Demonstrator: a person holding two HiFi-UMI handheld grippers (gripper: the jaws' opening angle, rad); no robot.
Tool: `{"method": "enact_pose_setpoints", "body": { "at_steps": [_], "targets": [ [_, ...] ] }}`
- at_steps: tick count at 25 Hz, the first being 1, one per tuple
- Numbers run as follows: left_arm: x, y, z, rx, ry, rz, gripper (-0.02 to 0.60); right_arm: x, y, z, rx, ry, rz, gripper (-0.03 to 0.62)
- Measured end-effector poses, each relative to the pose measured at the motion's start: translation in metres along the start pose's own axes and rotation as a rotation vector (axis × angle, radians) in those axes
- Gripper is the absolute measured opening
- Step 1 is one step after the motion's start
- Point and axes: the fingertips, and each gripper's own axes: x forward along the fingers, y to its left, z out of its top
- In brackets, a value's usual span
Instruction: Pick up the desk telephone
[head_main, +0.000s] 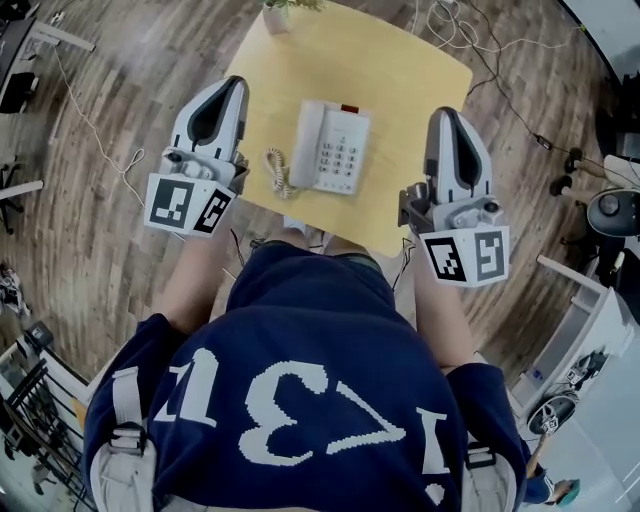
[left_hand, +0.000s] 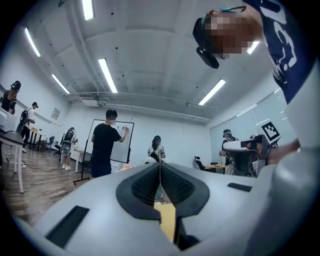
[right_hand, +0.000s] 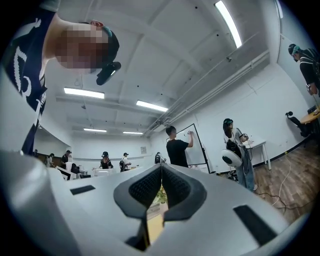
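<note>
A white desk telephone (head_main: 330, 147) with a grey keypad and a coiled cord (head_main: 279, 171) lies near the front edge of a small yellow table (head_main: 410, 80). In the head view my left gripper (head_main: 231, 87) hovers at the table's left edge, left of the phone and apart from it. My right gripper (head_main: 446, 116) hovers at the table's right edge, right of the phone. Both sets of jaws are shut with nothing between them. In the left gripper view the left gripper (left_hand: 160, 165) points about level across the room, and so does the right gripper (right_hand: 161, 167) in its own view; neither shows the phone.
A small potted plant (head_main: 283, 10) stands at the table's far edge. Cables (head_main: 455, 25) trail over the wooden floor beyond the table. Desks and chairs stand at both sides. Several people (left_hand: 106, 142) and a whiteboard (left_hand: 125, 140) are farther off in the room.
</note>
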Motion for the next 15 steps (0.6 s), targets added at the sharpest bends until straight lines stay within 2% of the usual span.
{"method": "enact_pose_setpoints", "body": {
  "at_steps": [8, 15],
  "targets": [
    [0.016, -0.002, -0.018, -0.028, 0.012, 0.045, 0.020, 0.014, -0.030, -0.022, 0.039, 0.065, 0.024, 0.028],
    [0.028, -0.002, -0.062, -0.078, 0.094, 0.035, 0.020, 0.020, -0.047, -0.072, 0.084, 0.162, -0.005, 0.028]
  ]
}}
